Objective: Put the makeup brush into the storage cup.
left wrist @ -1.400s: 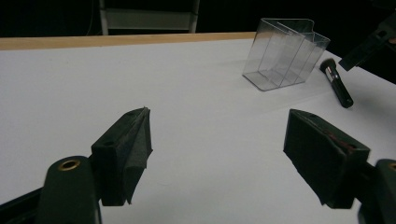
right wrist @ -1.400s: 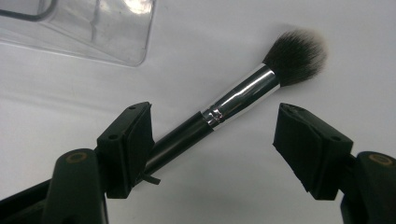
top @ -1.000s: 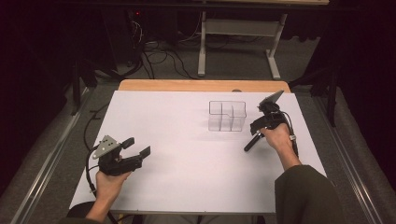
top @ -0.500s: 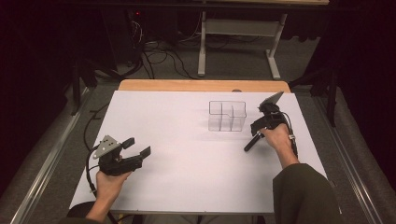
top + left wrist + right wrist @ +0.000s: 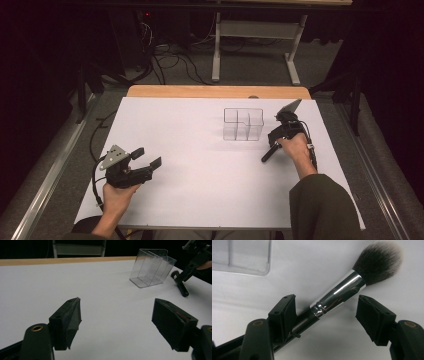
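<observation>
While right tool (image 5: 325,315) narrows, makeup brush (image 5: 352,285) between, unpinched.

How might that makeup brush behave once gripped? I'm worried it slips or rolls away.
The makeup brush has a round handle and a glossy metal ferrule, so it may roll on the white table and slide between pads. Its bristles look soft and would probably flex. It seems slim, likely light.
</observation>
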### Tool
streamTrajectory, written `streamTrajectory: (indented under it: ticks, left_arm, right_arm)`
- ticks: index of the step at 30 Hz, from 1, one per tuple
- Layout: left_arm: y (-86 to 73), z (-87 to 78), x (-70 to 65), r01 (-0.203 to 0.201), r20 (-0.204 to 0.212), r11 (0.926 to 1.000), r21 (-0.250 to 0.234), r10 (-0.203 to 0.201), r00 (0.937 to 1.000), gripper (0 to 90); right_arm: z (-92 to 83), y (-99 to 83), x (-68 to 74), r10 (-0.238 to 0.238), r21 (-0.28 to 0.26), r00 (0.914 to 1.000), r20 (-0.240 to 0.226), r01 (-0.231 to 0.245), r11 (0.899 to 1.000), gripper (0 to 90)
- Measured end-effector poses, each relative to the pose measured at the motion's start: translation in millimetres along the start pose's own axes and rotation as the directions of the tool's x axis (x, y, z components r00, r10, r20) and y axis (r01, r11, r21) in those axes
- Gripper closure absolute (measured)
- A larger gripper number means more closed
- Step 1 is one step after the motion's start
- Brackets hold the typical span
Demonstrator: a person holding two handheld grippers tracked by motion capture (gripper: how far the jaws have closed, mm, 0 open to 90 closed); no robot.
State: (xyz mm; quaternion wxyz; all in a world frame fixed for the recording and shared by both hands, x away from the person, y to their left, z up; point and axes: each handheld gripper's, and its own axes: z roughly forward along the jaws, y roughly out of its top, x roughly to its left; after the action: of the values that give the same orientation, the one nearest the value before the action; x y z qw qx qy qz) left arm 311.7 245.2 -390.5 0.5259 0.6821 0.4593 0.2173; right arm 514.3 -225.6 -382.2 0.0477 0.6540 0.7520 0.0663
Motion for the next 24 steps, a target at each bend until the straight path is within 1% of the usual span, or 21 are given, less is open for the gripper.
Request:
streamTrajectory:
  ticks: [5,9,19,24]
  left_arm:
    - [0.0,0.0,-0.3,-0.001,0.002,1.0000,0.000,0.001,1.0000,23.5]
    - [0.0,0.0,-0.3,-0.001,0.001,1.0000,0.000,0.001,1.0000,23.5]
    - [-0.1,0.1,-0.4,-0.001,0.000,1.0000,0.002,0.001,1.0000,23.6]
    - [-0.1,0.4,-0.4,0.001,-0.001,1.0000,0.003,-0.001,1.0000,23.6]
  right_arm:
    - [0.9,0.4,-1.8,0.004,0.007,1.0000,0.006,-0.004,1.000,36.6]
    - [3.0,0.6,-1.5,0.010,0.008,0.9999,0.000,-0.010,1.000,38.3]
    - [3.8,0.5,-2.9,-0.008,0.014,0.9999,0.008,0.008,1.000,42.8]
    - [4.5,-0.5,-4.5,-0.013,0.027,0.9998,0.012,0.013,1.000,45.7]
